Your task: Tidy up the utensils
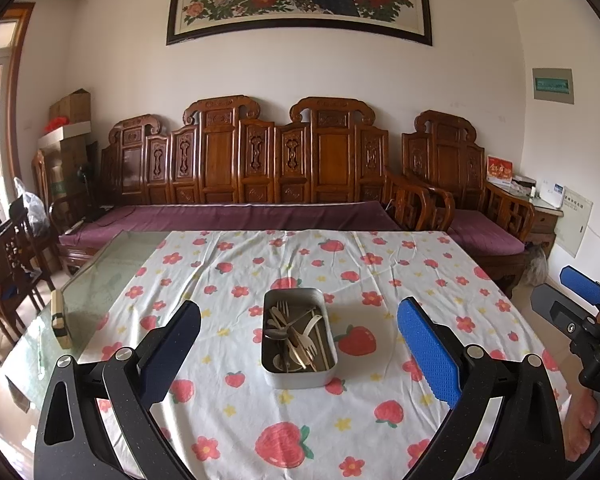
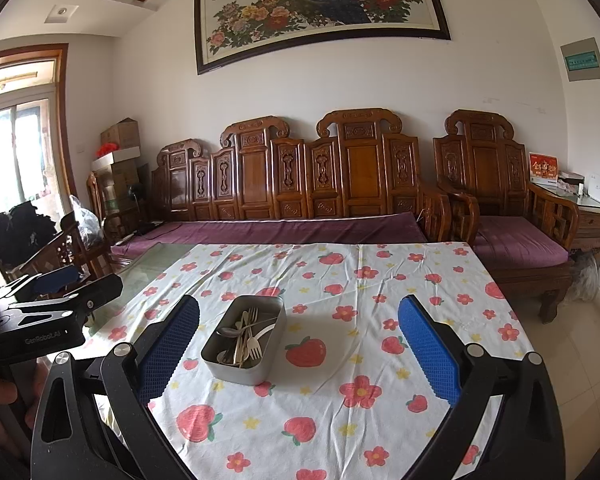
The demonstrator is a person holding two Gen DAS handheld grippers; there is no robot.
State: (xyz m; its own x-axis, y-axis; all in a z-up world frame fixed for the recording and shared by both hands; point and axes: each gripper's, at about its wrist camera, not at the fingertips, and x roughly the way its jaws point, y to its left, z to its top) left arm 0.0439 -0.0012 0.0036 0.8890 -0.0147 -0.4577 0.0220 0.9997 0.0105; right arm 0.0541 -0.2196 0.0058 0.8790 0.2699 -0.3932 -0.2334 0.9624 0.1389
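The metal tray (image 1: 299,376) of jumbled utensils (image 1: 296,336) lies dead ahead of the left gripper (image 1: 300,354) – long axis pointing away – and left of the right gripper (image 2: 299,354), both spread wide, empty.

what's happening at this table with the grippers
A person holds a hand-held gripper in each hand over a strawberry-print tablecloth. The left hand-held gripper and right hand-held gripper are both open and hold nothing. A metal tin full of jumbled utensils sits ahead of them, untouched. Sorting has not begun.

tablecloth (image 1: 260,408): white, red strawberries/flowers | tin (image 1: 298,378): grey | gripper pads (image 1: 430,350): blue, possibly dotted
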